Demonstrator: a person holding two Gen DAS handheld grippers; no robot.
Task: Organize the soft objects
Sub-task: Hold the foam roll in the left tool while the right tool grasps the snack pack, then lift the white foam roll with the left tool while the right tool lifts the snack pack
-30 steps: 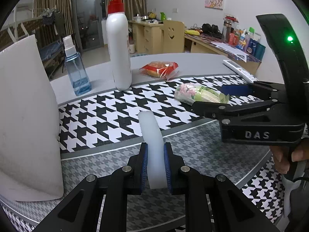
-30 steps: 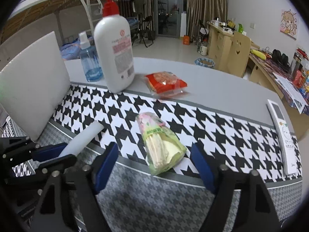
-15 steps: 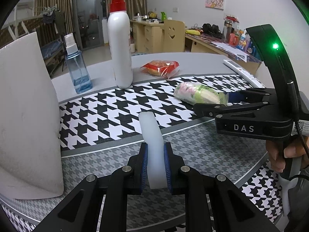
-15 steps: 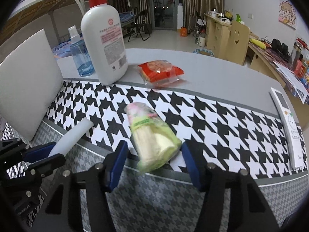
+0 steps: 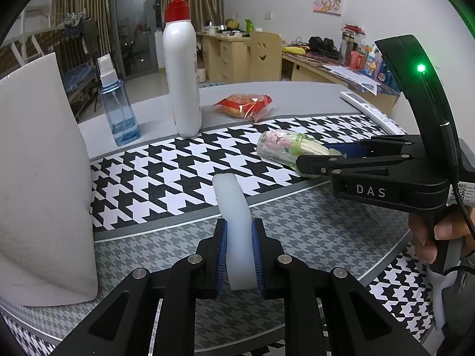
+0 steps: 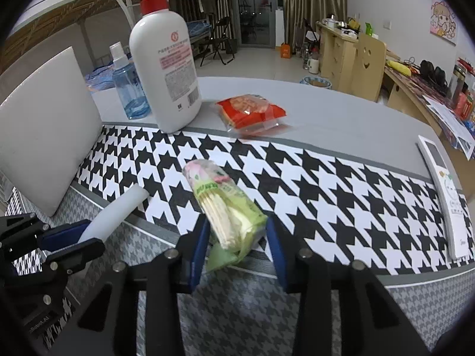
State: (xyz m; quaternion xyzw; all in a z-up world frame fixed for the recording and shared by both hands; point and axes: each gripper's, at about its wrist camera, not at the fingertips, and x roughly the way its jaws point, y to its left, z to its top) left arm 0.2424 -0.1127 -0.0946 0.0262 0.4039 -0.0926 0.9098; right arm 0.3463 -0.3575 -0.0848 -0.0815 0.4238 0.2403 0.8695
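Left gripper [image 5: 240, 255] clamped narrow on a soft white translucent foam strip [image 5: 234, 222], blue pads pressing both sides, the strip's free end arching up and forward over the black-and-white houndstooth table mat [image 5: 166, 178]. Right gripper [image 6: 236, 238] mid-closure around a crinkly green and pink plastic pack of tissues [image 6: 225, 204], jaws narrowing with the pack's near end between the blue pads, contact on either side not clear enough to call firm. Pack lying on the mat near its grey inner border, far end pointing toward the tall white pump bottle with a red nozzle [image 6: 164, 68]. Likely trouble: slick wrapper squirting forward out of the closing pads, since only the loose tail end sits between them; a pinch on empty film alone, leaving the contents to sag or tear free on lifting. Also possible: pad edges catching the mat and dragging it, nudging the red snack packet [image 6: 251, 112] or the small blue spray bottle [image 6: 127, 89]. On the left, a bent strip springing out of a shallow grip, or brushing the upright white foam board [image 5: 38, 178] close beside it.
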